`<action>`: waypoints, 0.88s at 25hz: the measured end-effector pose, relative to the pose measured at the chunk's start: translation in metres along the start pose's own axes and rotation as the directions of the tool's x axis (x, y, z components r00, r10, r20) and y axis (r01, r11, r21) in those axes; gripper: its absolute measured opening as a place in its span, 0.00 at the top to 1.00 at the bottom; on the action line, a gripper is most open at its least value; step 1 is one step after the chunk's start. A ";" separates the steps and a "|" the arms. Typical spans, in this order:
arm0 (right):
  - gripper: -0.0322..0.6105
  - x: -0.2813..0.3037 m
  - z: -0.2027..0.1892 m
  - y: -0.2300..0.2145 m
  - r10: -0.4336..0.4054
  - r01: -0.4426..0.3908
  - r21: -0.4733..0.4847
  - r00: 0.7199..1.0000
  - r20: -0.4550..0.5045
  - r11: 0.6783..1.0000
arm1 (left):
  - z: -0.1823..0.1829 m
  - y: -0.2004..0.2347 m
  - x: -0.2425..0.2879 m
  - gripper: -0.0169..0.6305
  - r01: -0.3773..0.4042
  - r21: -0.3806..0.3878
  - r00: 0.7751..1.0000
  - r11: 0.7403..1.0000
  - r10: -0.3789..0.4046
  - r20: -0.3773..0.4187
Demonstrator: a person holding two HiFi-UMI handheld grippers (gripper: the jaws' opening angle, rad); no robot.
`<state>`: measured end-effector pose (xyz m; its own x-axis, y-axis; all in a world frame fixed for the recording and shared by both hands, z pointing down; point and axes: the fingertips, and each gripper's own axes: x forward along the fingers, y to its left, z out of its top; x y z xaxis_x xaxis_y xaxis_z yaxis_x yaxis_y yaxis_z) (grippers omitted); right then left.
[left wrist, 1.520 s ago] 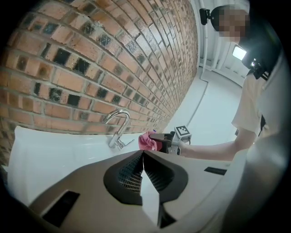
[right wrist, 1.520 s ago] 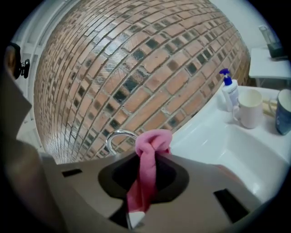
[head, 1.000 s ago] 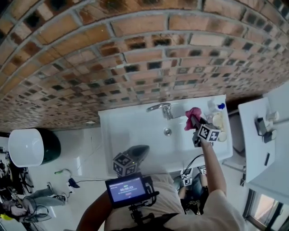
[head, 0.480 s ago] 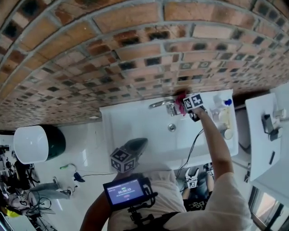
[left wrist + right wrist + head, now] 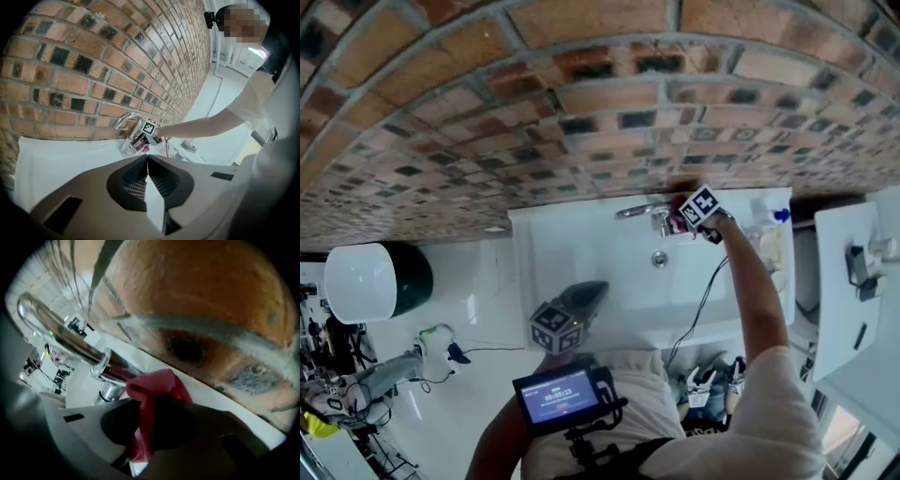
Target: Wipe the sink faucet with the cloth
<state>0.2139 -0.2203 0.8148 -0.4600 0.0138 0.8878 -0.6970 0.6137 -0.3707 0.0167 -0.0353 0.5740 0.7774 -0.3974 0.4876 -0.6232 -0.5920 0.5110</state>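
Clamping the cloth (image 5: 152, 390) between its jaws, the right gripper (image 5: 140, 446) holds it against the faucet (image 5: 70, 341); the left gripper (image 5: 147, 161), jaws together, hangs well apart from the faucet.

Right arm (image 5: 752, 300) bare, stretched far forward, elbow nearly straight. Right gripper (image 5: 680, 222) at end of reach, marker cube (image 5: 699, 206) facing up toward head camera. Its fingers (image 5: 84, 427) clamped on red cloth (image 5: 154, 385), fold bunched between them. Left gripper (image 5: 584, 298) low, close before torso, pointing forward; fingers (image 5: 84, 197) pressed together, nothing between. Left arm (image 5: 499, 439) bent, tucked by body.
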 end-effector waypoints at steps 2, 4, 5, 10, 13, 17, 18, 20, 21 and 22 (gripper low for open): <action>0.83 0.009 -0.005 0.002 -0.014 0.013 -0.032 0.999 -0.034 0.999 | -0.002 0.001 -0.001 0.97 0.002 -0.003 1.000 1.000 -0.002 0.005; 0.83 0.014 -0.001 0.007 0.003 -0.003 -0.045 1.000 -0.008 0.999 | -0.003 0.002 -0.001 0.97 -0.003 -0.003 1.000 1.000 0.003 0.009; 0.83 0.015 0.000 0.008 0.011 -0.011 -0.061 1.000 0.013 0.998 | -0.003 0.002 -0.002 0.97 -0.005 -0.003 1.000 1.000 0.006 0.011; 0.84 -0.004 0.002 0.017 0.028 -0.008 -0.193 0.994 0.101 0.981 | -0.004 0.002 -0.005 0.97 -0.014 -0.012 1.000 1.000 0.014 0.010; 0.84 -0.032 0.016 0.031 -0.026 0.074 -0.337 0.989 0.142 0.938 | -0.005 0.001 -0.004 0.97 -0.008 -0.010 1.000 1.000 0.008 0.008; 0.84 -0.066 0.029 0.049 -0.057 0.140 -0.426 0.978 0.202 0.894 | -0.004 -0.003 0.000 0.97 0.002 0.000 1.000 1.000 -0.002 0.007; 0.84 -0.075 0.034 0.057 -0.042 0.139 -0.434 0.974 0.225 0.890 | -0.003 -0.003 0.001 0.97 0.002 0.001 1.000 1.000 -0.002 0.007; 0.84 -0.088 0.043 0.069 -0.024 0.153 -0.448 0.960 0.280 0.881 | 0.000 -0.004 0.003 0.97 0.003 0.003 1.000 1.000 -0.003 0.009; 0.84 -0.091 0.046 0.070 -0.030 0.174 -0.455 0.952 0.305 0.874 | 0.001 -0.004 0.003 0.97 0.005 0.005 1.000 1.000 -0.005 0.011; 0.84 -0.095 0.048 0.071 -0.039 0.195 -0.459 0.945 0.326 0.867 | 0.002 -0.005 0.004 0.97 0.006 0.007 1.000 1.000 -0.007 0.012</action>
<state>0.1818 -0.2162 0.6908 -0.5864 -0.2685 0.7642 -0.4413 0.8971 -0.0235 0.0233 -0.0355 0.5717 0.7825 -0.4022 0.4754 -0.6175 -0.5995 0.5093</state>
